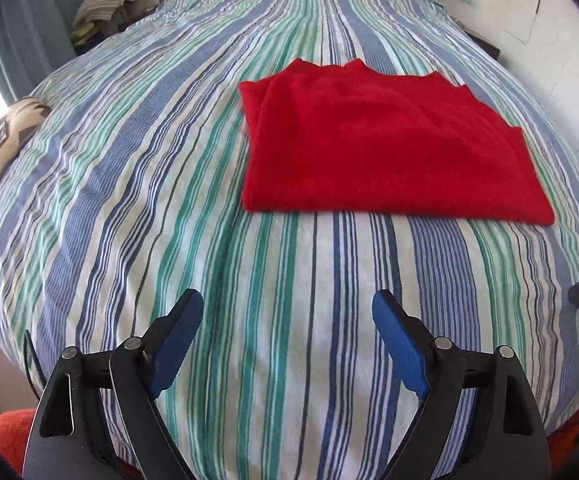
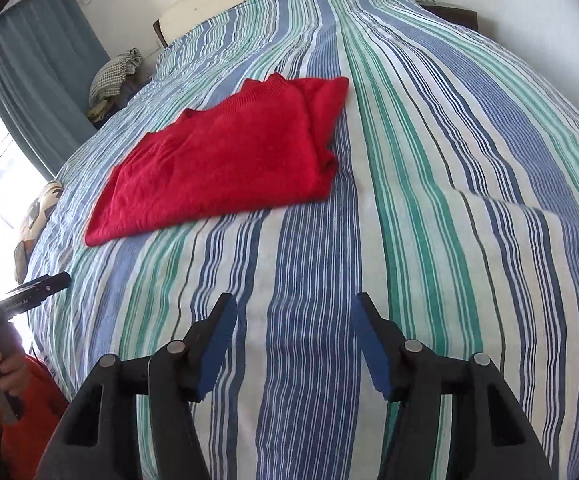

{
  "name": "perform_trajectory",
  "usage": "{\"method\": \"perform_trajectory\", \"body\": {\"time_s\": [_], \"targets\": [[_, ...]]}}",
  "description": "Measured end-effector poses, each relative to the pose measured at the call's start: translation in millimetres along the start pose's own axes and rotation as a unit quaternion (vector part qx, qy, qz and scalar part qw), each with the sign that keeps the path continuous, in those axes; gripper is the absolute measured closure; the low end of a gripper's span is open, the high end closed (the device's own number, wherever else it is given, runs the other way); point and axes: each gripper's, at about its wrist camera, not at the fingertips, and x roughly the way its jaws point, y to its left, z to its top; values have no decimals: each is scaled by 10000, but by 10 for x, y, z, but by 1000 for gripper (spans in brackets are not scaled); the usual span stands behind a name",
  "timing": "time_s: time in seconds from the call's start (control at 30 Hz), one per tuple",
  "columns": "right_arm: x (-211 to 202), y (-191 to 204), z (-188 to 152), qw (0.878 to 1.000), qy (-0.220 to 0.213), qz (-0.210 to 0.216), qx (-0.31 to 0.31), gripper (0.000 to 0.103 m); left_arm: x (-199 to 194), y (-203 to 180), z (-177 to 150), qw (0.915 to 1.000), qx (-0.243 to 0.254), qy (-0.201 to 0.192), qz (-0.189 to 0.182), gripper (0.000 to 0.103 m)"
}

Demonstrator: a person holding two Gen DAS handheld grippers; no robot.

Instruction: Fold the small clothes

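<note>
- Red sweater point(image 1: 385, 148) lies folded flat on the striped bedspread point(image 1: 169, 200).
- Left gripper point(image 1: 287, 312) and right gripper point(image 2: 293, 316) hover released, empty.
- Next fold probably wants both near corners pinched evenly.

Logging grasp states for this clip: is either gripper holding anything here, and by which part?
Nothing is held. The left gripper and right gripper both have open, empty jaws above the bedsheet, short of the folded red garment.
</note>
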Motion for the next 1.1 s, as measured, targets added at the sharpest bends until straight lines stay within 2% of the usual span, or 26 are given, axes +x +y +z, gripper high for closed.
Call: {"method": "perform_trajectory", "body": {"time_s": [0.13, 0.4, 0.6, 0.7, 0.8, 0.87, 1.0, 1.1], "targets": [[-42, 52, -195, 9999, -72, -128, -9, 43, -187, -96, -82, 9999, 31, -149, 50, 15], [-278, 119, -285, 9993, -335, -150, -92, 43, -810, -349, -69, 9963, 293, -807, 60, 15], [-397, 33, -354, 9987, -488, -165, 56, 43, -1215, -549, -48, 9934, 258, -1065, -336, 15], [-409, -13, -354, 9984, -519, -143, 169, 43, -1300, -595, -70, 9927, 196, -1028, -604, 9], [-389, -25, -320, 9983, -511, -45, 280, 41, -1161, -495, -111, 9939, 29, -772, -783, 7], [-350, -36, -241, 9981, -462, 162, 380, 39, -911, -334, -146, 9960, -62, -521, -719, 7], [-272, -118, 229, 9951, -570, 451, 671, 39, -307, 93, -213, 9991, -74, -353, -209, 7], [-102, -242, 749, 9911, -627, 610, 1002, 29, -42, 367, -310, 9987, -108, -464, 159, 7]]}}
